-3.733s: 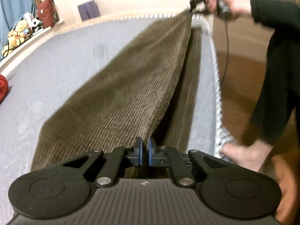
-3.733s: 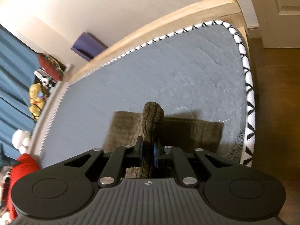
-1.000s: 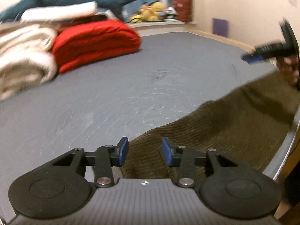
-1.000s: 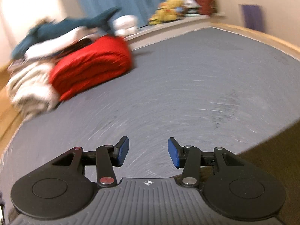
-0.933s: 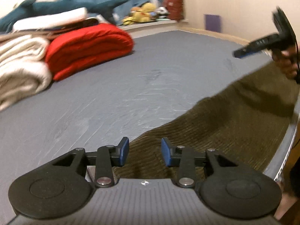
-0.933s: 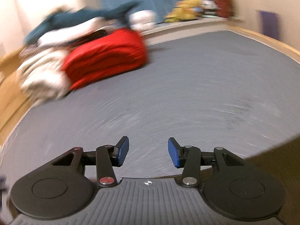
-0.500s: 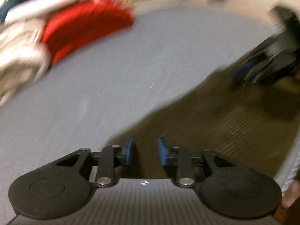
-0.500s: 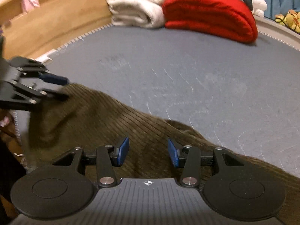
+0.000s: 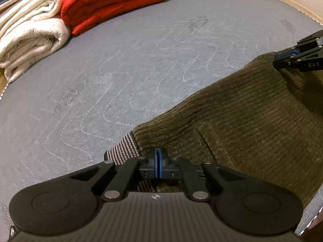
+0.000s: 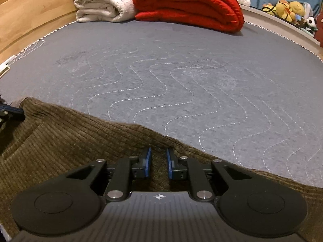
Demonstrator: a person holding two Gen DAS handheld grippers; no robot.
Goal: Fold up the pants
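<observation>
Bedding in grey quilt (image 10: 181,70) is filling both views, with a red blanket (image 10: 189,4) and a cream one (image 10: 101,2) sitting folded at twelve o'clock. Brown corduroy pants (image 9: 242,121) are lying along the near edge of the bed. Left tool (image 9: 158,162) is pinching the fabric beside a striped cuff (image 9: 123,151), pads pressed together. Right tool (image 10: 158,164) is resting over the cloth at six o'clock, its pads standing narrowly apart around a ridge of corduroy, gripping nothing.
</observation>
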